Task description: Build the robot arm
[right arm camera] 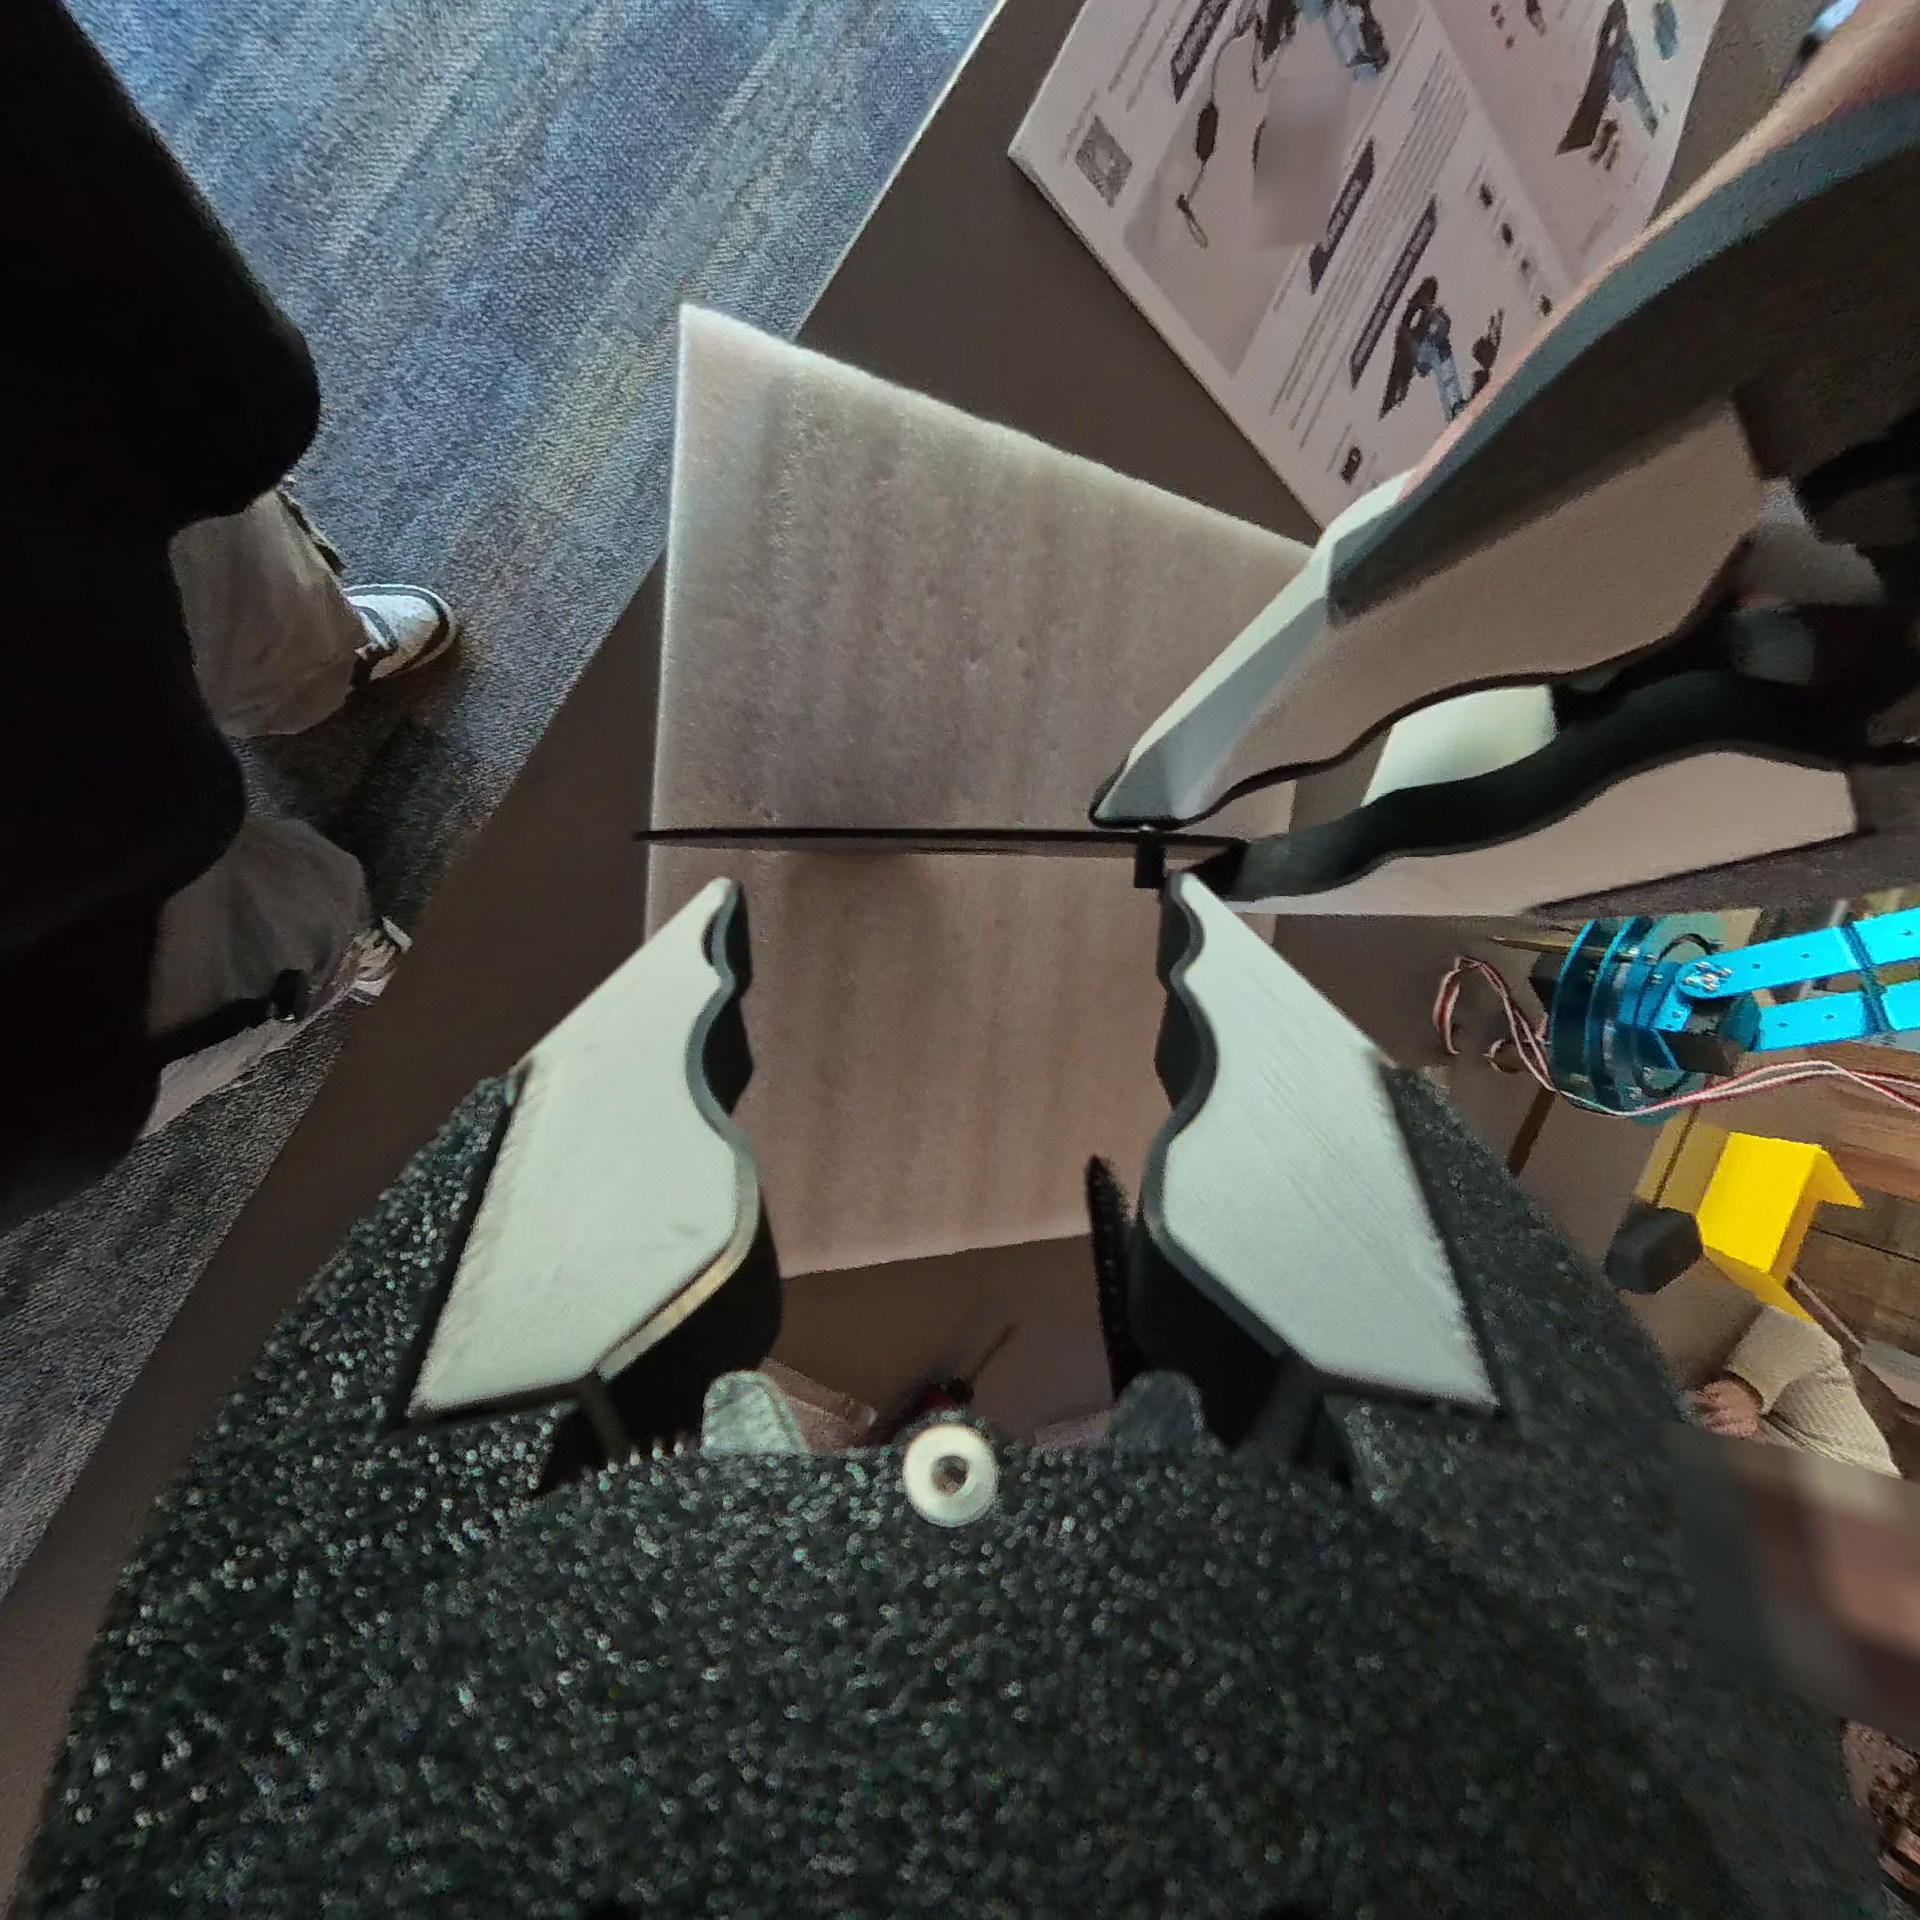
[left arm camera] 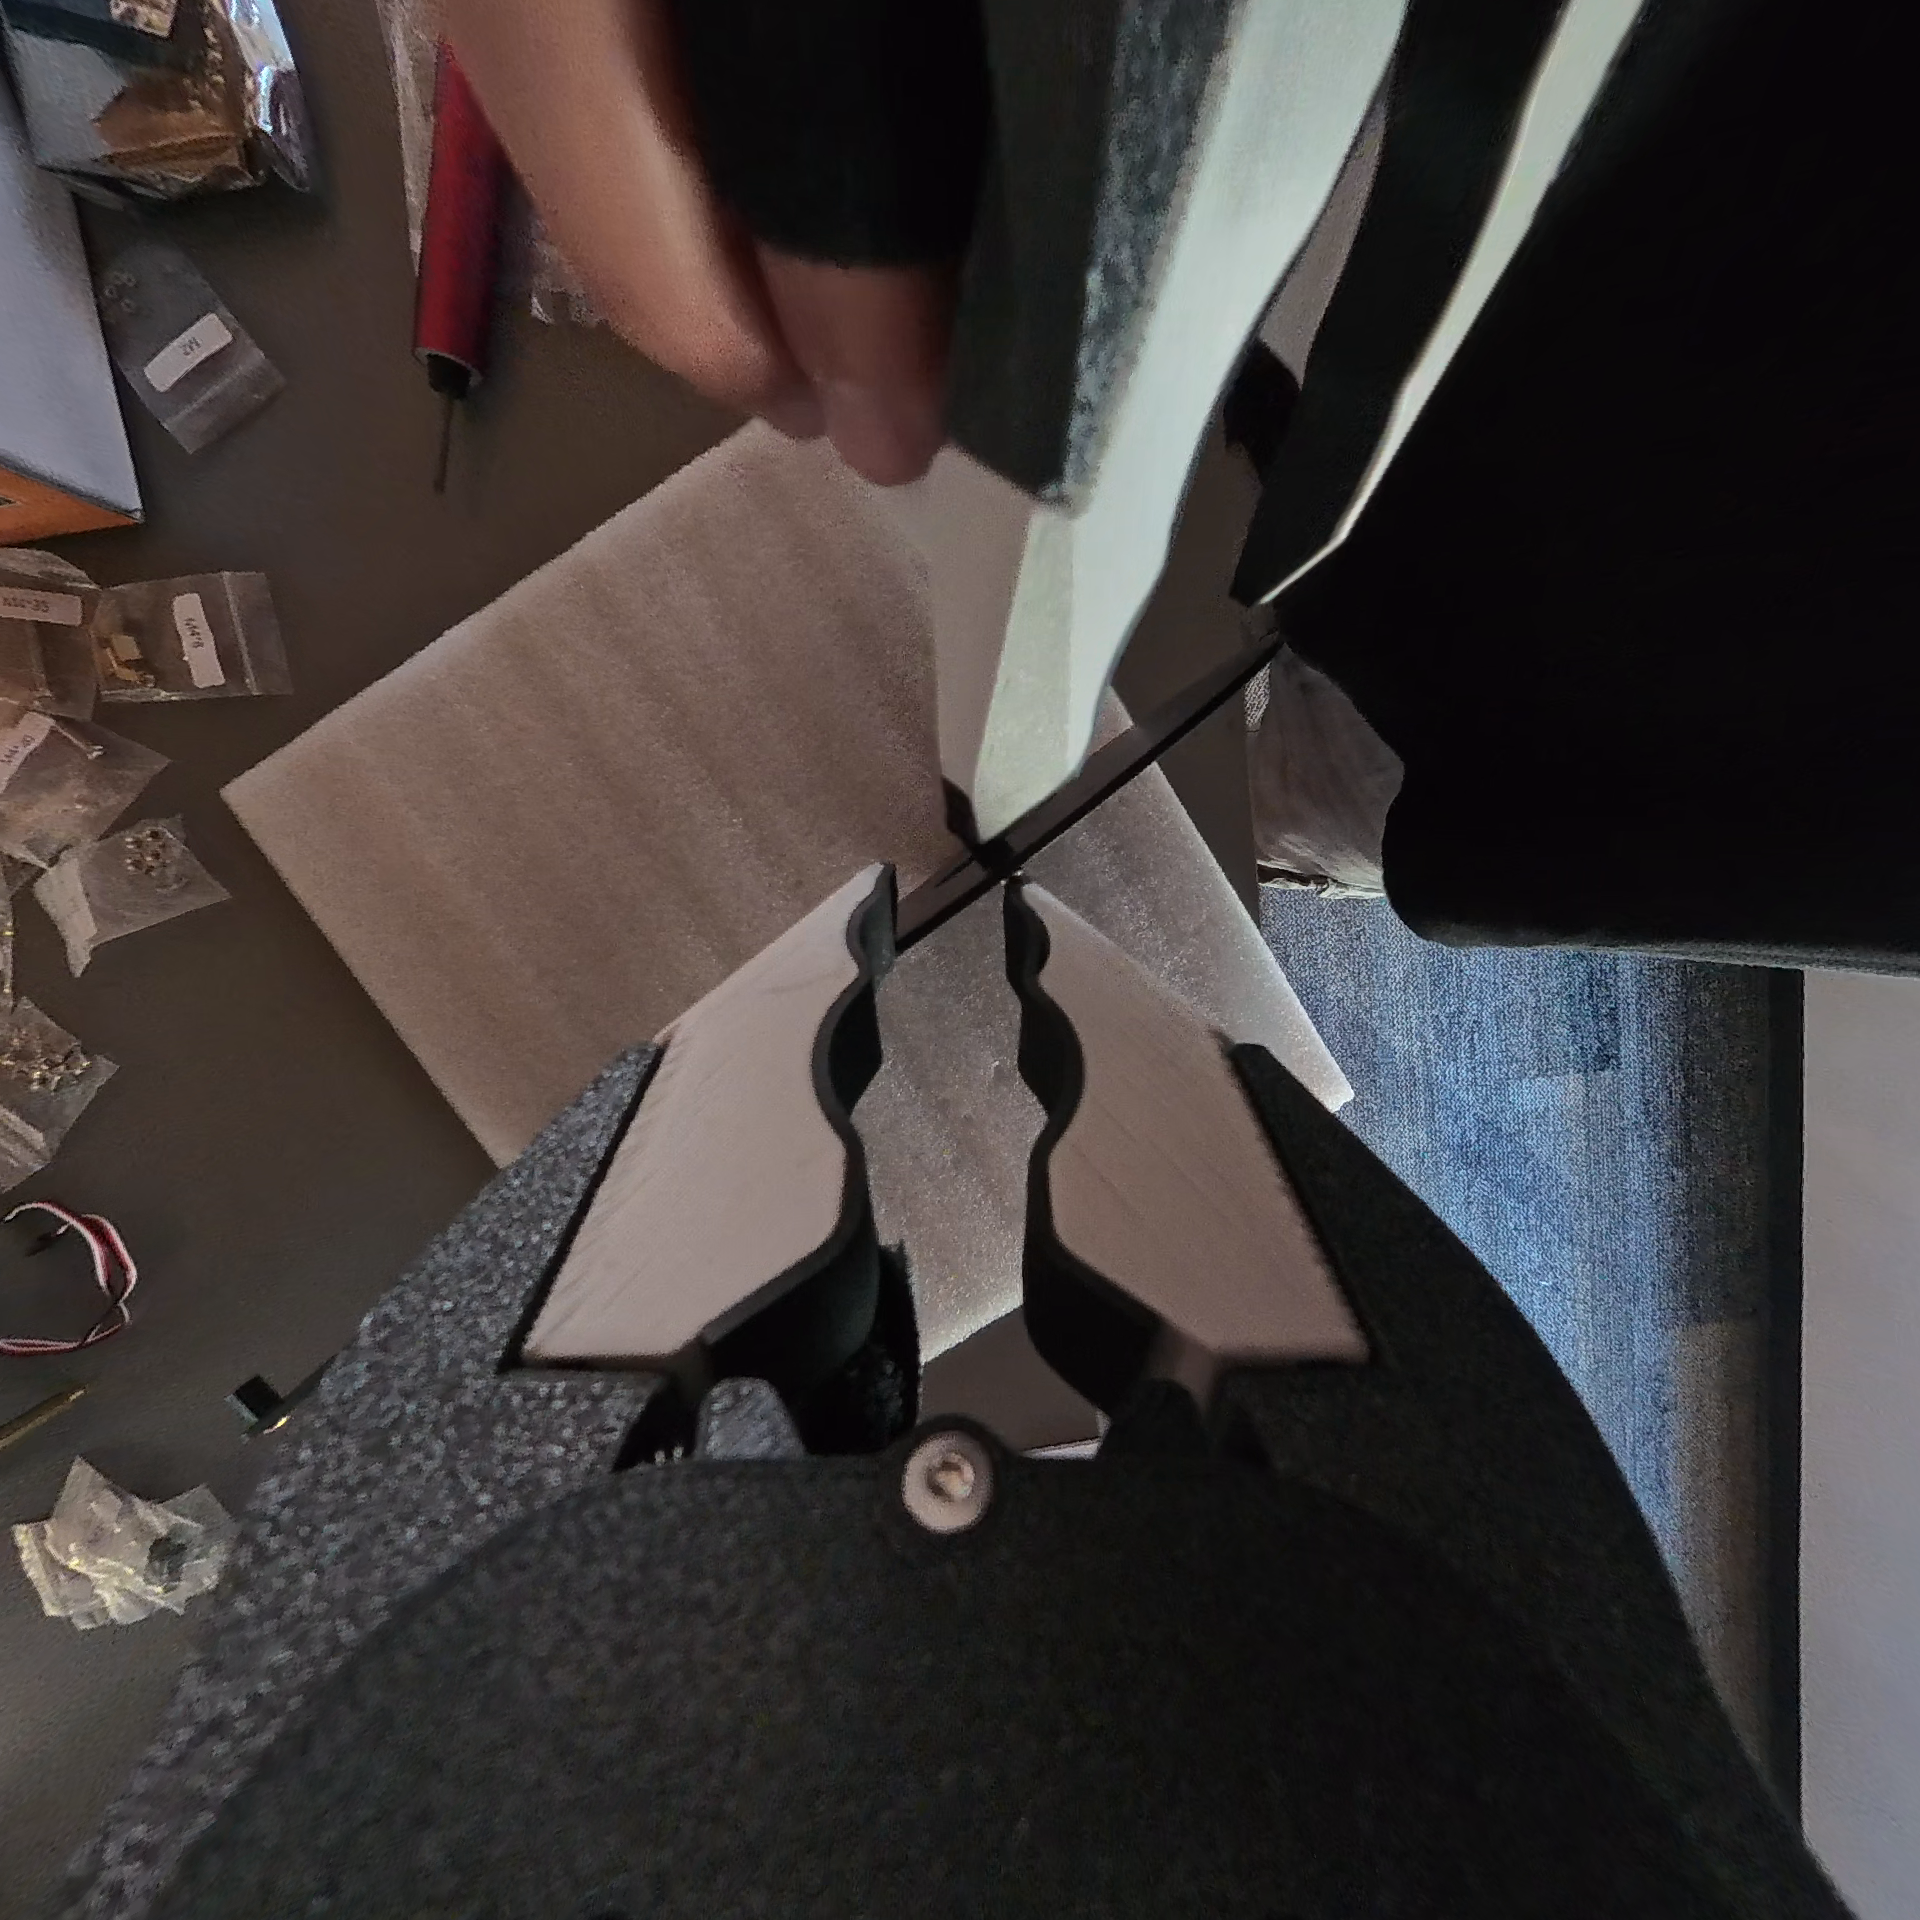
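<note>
Here, a black tie (right arm camera: 883,840) is held in the air over a foam sheet (right arm camera: 883,582) that lies on a brown table (right arm camera: 935,312). The left gripper (left arm camera: 948,899) is drawn in narrow about the tie near its head end. It appears to be clamped on it, though a slit is left between the fingertips. The right gripper (right arm camera: 951,894) is spread wide and nothing is held in it. The tie runs across just beyond its fingertips, from 9 to 3 o'clock, and the free tail passes the finger at 9 o'clock without being touched, as far as can be told. Only in the right wrist view are the tie's whole length and head seen, along with a printed sheet (right arm camera: 1299,260) at 1 o'clock, a blue metal arm (right arm camera: 1683,997) and a yellow block (right arm camera: 1756,1195) at 3 o'clock, and carpet (right arm camera: 468,208) with a shoe (right arm camera: 405,623) at 10 o'clock. Only in the left wrist view are a red screwdriver (left arm camera: 452,239) at 11 o'clock, small bags (left arm camera: 197,343) of parts along 9 o'clock, and a blurred hand (left arm camera: 727,260) at 12 o'clock shown.
</note>
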Available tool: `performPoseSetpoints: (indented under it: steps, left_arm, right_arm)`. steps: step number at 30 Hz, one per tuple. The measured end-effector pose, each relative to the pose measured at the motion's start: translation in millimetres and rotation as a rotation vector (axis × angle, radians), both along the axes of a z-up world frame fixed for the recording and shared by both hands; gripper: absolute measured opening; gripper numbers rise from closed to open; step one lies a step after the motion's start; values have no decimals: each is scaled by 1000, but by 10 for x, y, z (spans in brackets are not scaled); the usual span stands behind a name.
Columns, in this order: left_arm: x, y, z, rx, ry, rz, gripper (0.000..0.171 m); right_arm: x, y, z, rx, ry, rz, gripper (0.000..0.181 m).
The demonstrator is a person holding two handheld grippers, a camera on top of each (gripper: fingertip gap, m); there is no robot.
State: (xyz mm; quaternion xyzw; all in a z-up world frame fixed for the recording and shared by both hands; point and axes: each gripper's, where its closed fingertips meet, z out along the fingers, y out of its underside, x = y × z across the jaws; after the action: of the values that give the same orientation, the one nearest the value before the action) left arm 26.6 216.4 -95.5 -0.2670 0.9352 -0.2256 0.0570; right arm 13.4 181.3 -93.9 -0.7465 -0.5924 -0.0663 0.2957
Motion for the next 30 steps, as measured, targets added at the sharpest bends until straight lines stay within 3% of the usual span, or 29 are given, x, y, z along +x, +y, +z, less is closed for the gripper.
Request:
performPoseSetpoints:
  steps: [4,9,13,18,30]
  left_arm:
    - [-3,-2,-2,-2,0,2,20]
    - [0,-1,0,-8,0,0,20]
    - [1,-5,-2,-9,1,-3,20]
    - [-2,-3,0,-13,3,-4,20]
    - [-18,2,0,-13,8,-7,20]
  right_arm:
    - [25,68,-166,-20,-29,-8,89]
    - [2,14,-4,2,-13,-3,79]
    - [8,69,-167,-22,-49,-11,90]
    - [1,22,-11,-2,-44,-5,80]
    - [-5,29,-34,-21,-40,7,81]
